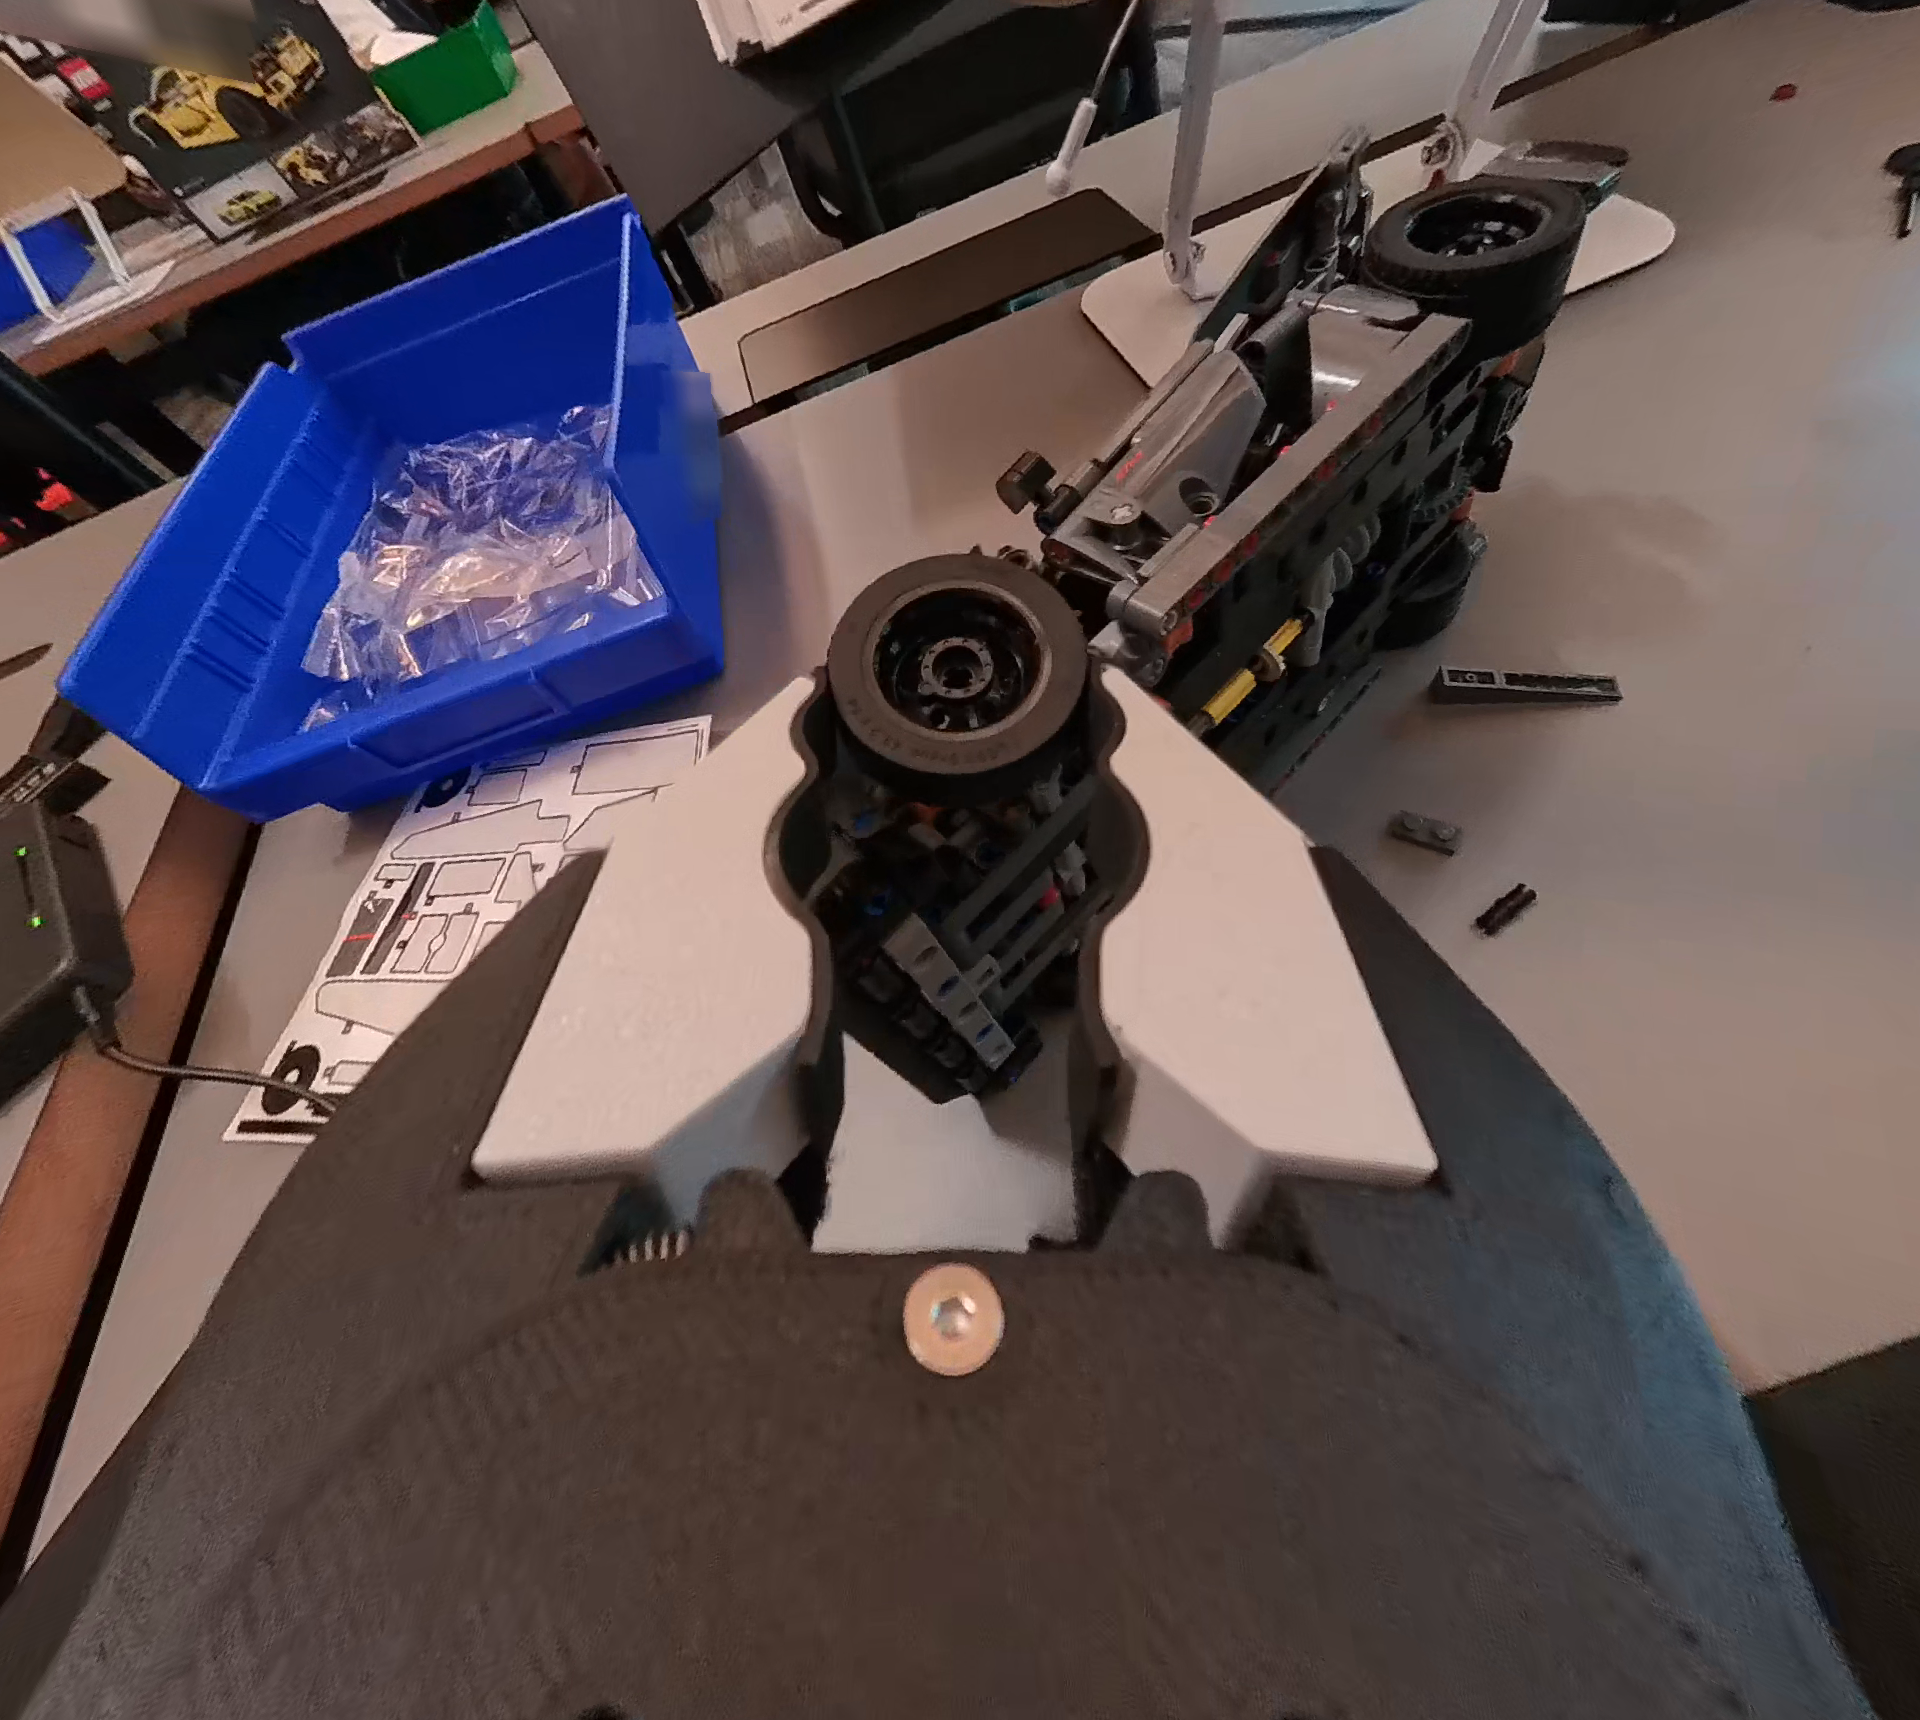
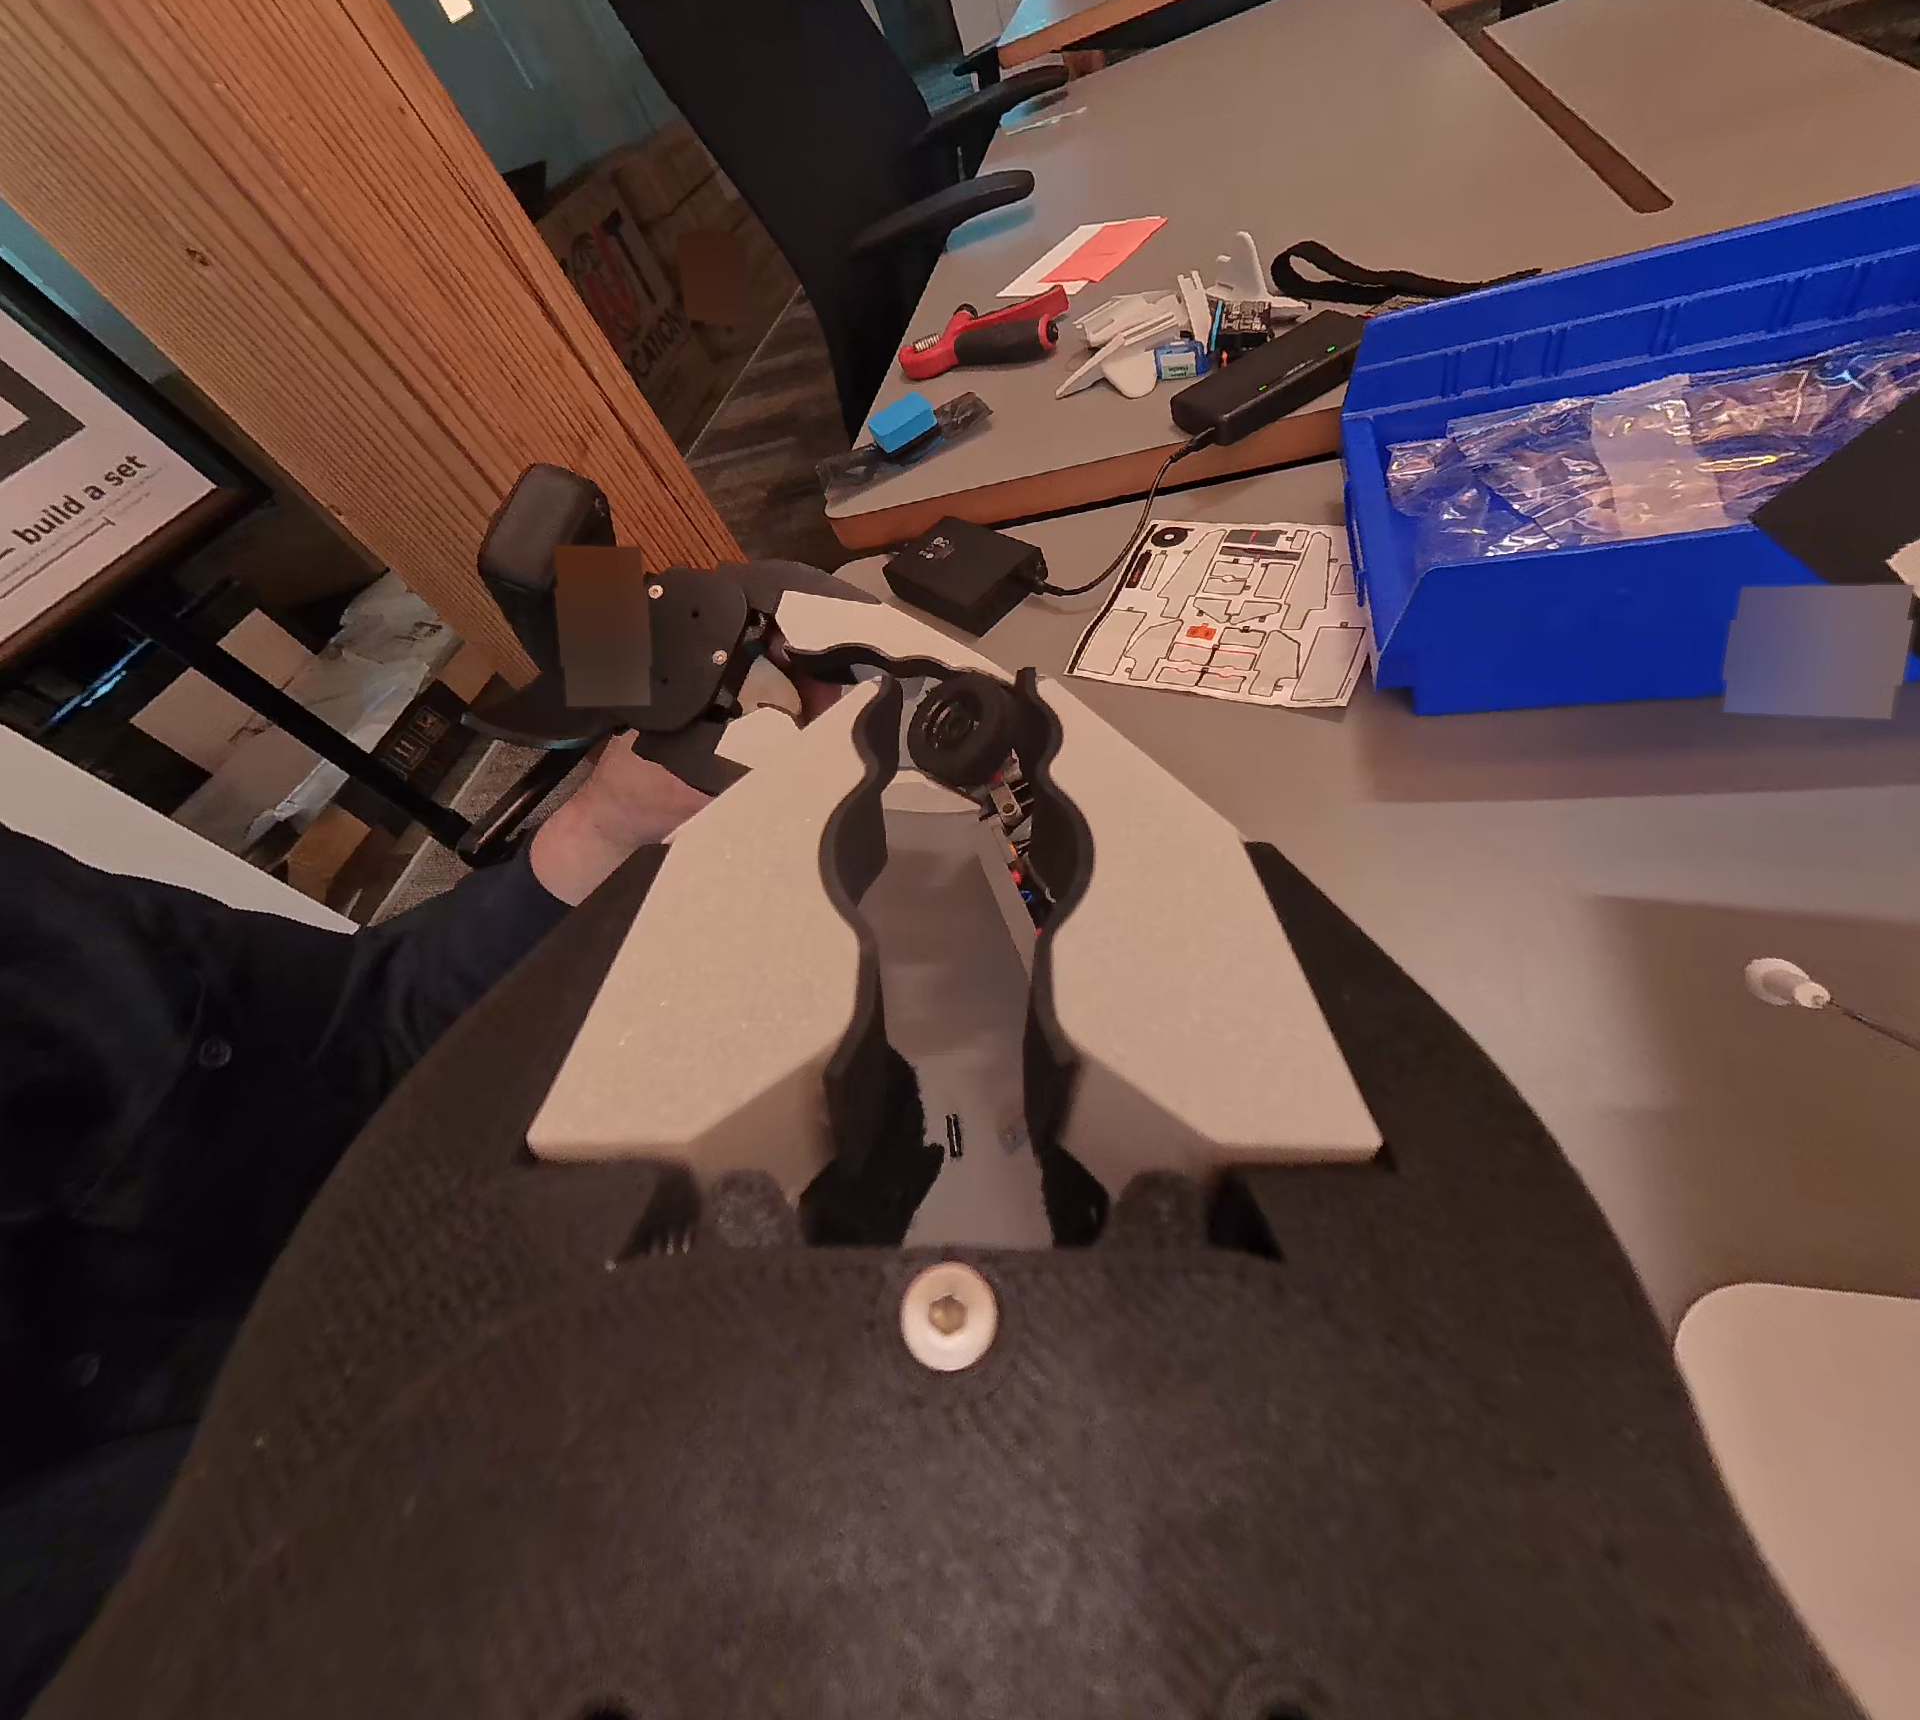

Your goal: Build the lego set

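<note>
We hold our left gripper (image 1: pixel 956 735) closed around a small black-and-grey Lego wheel assembly (image 1: pixel 956 829), its grey fingers (image 1: pixel 665 922) pressing the sides of the bricks while a black rubber tyre with a dark hub (image 1: pixel 956 668) sticks out at the tips. The assembly is lifted above the grey table top (image 1: pixel 1610 1099).

Just beyond it, the larger dark Lego car chassis (image 1: pixel 1309 507) lies tipped on its side on the table, one wheel (image 1: pixel 1475 257) up at its far end. To the right of the chassis lie a long dark flat plate (image 1: pixel 1527 686), a small grey plate (image 1: pixel 1425 834) and a short black pin (image 1: pixel 1505 910), each apart from the others.

On the left sits a blue plastic bin (image 1: pixel 208 631) holding crumpled clear plastic bags (image 1: pixel 488 548); a white sticker sheet with black outlines (image 1: pixel 447 901) lies just in front of it.

In the right wrist view, our right gripper (image 2: pixel 951 694) is parted around the same tyre (image 2: pixel 961 730); whether its tips touch the tyre we cannot tell. The left gripper (image 2: pixel 831 662) reaches in from the left, held by a hand (image 2: pixel 613 813) in a dark sleeve (image 2: pixel 208 1047). The bin (image 2: pixel 1558 621) and sticker sheet (image 2: pixel 1226 621) lie beyond.
</note>
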Demonstrator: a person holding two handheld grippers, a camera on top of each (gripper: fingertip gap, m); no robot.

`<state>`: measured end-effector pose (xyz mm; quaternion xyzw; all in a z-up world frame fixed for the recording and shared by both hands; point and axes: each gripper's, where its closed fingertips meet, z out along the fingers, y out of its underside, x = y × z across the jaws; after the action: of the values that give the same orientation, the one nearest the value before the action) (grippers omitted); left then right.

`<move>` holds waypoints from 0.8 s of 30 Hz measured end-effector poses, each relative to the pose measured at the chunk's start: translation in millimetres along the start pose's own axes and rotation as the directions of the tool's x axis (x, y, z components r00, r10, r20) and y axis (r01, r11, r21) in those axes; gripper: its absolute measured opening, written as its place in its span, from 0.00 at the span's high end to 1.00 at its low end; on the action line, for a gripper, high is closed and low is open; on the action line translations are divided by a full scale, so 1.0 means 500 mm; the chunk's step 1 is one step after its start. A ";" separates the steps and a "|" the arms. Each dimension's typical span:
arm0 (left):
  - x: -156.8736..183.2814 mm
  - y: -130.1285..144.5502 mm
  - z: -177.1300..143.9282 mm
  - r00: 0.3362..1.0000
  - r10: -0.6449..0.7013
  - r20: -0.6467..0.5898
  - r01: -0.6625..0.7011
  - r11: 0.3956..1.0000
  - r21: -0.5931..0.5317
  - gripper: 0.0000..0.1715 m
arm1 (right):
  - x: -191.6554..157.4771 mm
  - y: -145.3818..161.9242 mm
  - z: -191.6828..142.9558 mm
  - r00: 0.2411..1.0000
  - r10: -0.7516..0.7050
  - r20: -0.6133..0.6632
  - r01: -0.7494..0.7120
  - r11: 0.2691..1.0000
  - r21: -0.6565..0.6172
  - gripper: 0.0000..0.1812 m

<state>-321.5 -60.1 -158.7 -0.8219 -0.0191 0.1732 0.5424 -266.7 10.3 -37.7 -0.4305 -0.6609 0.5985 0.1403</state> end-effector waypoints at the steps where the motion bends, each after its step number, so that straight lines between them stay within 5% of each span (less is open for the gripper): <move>1: -0.003 0.002 0.000 1.000 0.002 0.006 -0.002 1.000 -0.010 0.74 | 0.000 -0.001 0.001 1.000 -0.002 -0.002 0.002 1.000 0.001 0.89; 8: -0.004 0.003 0.002 1.000 -0.006 0.011 0.006 1.000 -0.003 0.74 | -0.021 0.051 0.095 0.986 -0.156 -0.058 0.145 0.976 -0.160 0.88; 15: -0.005 0.006 0.002 0.999 0.024 0.034 -0.024 1.000 0.002 0.74 | 0.003 0.138 0.208 0.908 -0.382 -0.173 0.298 0.878 -0.374 0.90; 24: -0.005 0.004 0.003 0.999 0.037 0.035 -0.037 0.999 0.019 0.74 | 0.022 0.156 0.242 0.833 -0.493 -0.251 0.361 0.828 -0.429 0.97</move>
<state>-324.7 -60.0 -160.5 -0.8137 -0.0115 0.1975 0.5466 -326.6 -69.6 -141.9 -0.3868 -0.8044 0.3313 0.3060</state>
